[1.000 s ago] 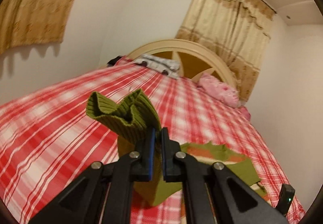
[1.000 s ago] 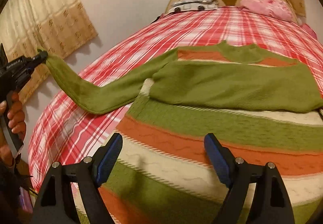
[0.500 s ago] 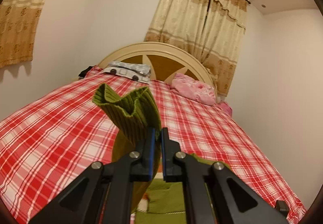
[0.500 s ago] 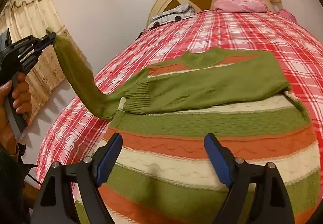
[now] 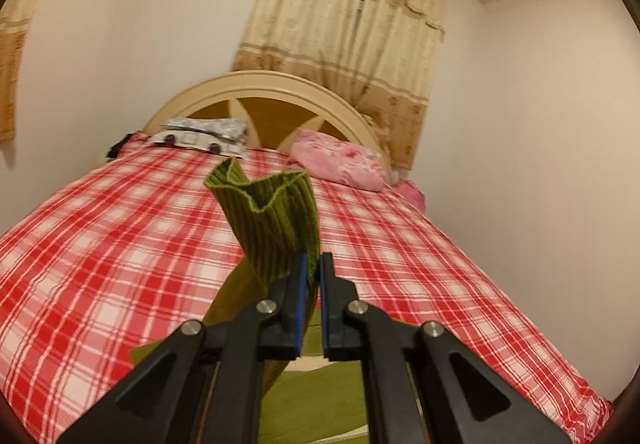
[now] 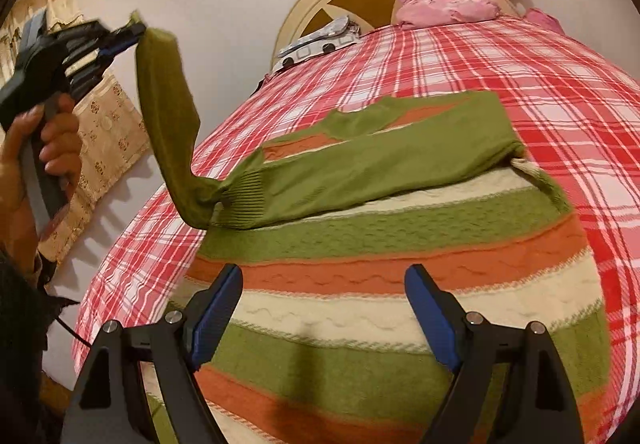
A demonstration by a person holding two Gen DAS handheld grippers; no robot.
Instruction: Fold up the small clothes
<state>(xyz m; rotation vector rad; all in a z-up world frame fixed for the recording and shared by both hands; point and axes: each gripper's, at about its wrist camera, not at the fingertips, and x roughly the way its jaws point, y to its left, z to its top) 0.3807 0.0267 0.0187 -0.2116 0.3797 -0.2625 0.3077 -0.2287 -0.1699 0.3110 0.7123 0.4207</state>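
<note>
Left claw pinches the green ribbed knit sleeve cuff raised above the striped sweater, over which the right claw gapes wide and empty

bed: red plaid | striped sweater | pink pillow | folded cloth

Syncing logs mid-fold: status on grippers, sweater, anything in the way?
Left gripper shut on sleeve cuff, lifted off the bed. Right gripper open, empty, over the sweater. Other sleeve folded across the chest. Nothing in the way.
</note>
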